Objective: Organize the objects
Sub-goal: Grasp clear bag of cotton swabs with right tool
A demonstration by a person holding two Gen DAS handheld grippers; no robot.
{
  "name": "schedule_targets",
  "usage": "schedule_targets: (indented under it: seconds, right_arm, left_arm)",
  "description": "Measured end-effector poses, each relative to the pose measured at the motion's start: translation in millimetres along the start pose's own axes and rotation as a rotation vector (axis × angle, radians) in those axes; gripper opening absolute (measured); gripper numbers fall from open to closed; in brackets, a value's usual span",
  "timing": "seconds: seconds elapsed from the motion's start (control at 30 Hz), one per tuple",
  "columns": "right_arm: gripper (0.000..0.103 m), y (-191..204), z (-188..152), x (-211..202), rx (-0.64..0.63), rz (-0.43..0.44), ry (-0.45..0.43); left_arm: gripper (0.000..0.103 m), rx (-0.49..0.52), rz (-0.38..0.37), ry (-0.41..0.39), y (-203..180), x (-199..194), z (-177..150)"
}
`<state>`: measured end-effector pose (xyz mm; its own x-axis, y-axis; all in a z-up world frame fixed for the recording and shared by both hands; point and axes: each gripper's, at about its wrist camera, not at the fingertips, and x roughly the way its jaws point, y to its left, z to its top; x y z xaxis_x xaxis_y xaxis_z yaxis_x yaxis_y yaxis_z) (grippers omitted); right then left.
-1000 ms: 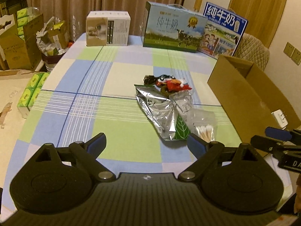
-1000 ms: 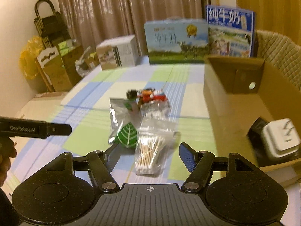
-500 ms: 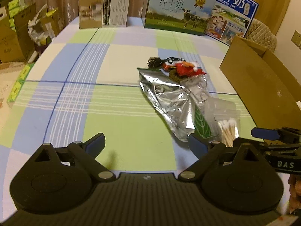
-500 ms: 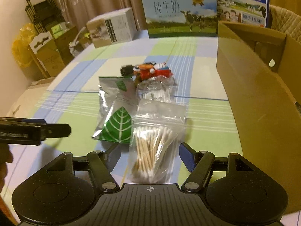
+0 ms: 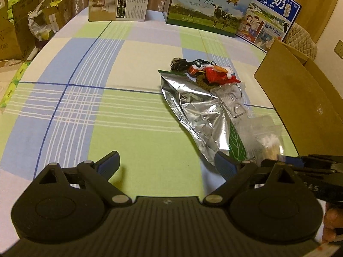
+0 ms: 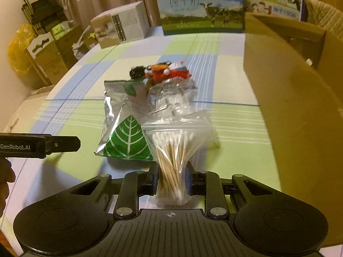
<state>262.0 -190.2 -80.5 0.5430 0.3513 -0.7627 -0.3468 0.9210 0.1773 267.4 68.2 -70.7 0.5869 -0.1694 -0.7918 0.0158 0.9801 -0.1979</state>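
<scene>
A clear bag of cotton swabs (image 6: 175, 147) lies on the checked tablecloth, and my right gripper (image 6: 171, 180) is shut on its near end. Beside it lies a silver foil pouch with a green leaf (image 6: 126, 128), also in the left wrist view (image 5: 199, 111). Behind them are a clear plastic packet (image 6: 171, 98), a red toy (image 6: 167, 73) and a black cable (image 6: 137, 72). My left gripper (image 5: 167, 165) is open and empty over the cloth, left of the pouch. The swab bag (image 5: 268, 143) shows blurred at its right.
An open cardboard box (image 6: 300, 98) stands on the right side of the table. Two milk cartons (image 5: 205, 10) and a white box (image 5: 120, 0) stand along the far edge. Cardboard boxes and bags (image 6: 42, 51) sit on the floor to the left.
My right gripper has moved forward and closed on the near end of the cotton swab bag. My left gripper has dropped closer to the table and stays open.
</scene>
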Motion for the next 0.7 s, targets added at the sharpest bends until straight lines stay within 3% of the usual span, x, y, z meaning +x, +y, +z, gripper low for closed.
schedule_targets:
  seconds: [0.33, 0.57, 0.7]
  right_arm:
    - [0.021, -11.6, 4.7, -6.3, 0.052, -0.017, -0.014]
    - [0.021, -12.5, 7.4, -2.0, 0.052, -0.017, -0.004]
    - [0.021, -14.8, 8.8, 0.3, 0.053, -0.021, -0.002]
  left_arm:
    - [0.092, 0.036, -0.033, 0.004, -18.1, 6.4, 4.9]
    - [0.090, -0.011, -0.116, 0.028, -28.8, 27.2, 15.5]
    - [0.084, -0.034, -0.143, 0.058, -34.7, 45.4, 21.2]
